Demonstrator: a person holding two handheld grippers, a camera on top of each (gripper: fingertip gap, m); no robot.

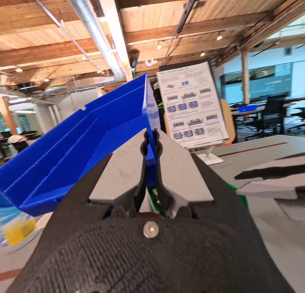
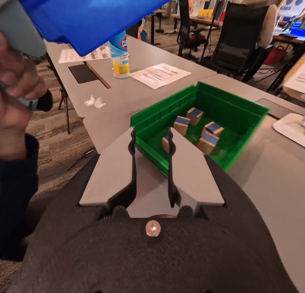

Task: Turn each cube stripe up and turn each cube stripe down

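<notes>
Right hand-held gripper [image 2: 151,133] hovering with jaws parted and nothing between them, poised just short of the near wall of the green bin [image 2: 149,154] on the grey desk [image 2: 115,93]. Wooden cubes [image 2: 194,116] lying ahead and slightly to the right of its fingers, five of them scattered on the bin floor, most showing a blue-taped face upward or tilted; nearest cube [image 2: 165,143] partly hiding behind the right fingertip, so its stripe side is hard to read. Reaching forward and down over the near wall being what the next move calls for, probably.

Left hand-held gripper [image 1: 151,133] pinching the side wall of the blue bin [image 1: 82,136], jaws closed on that thin wall, bin tilting up high above the desk with its long axis running away to the left, apparently empty. Same blue bin [image 2: 82,17] looming overhead in the right wrist view, well above the green bin.

Being free and closer to the cubes, right hand-held gripper looking the better placed for turning them. Canister of wipes [image 2: 120,57] and laminated sheet [image 2: 160,74] standing well apart beyond.
</notes>
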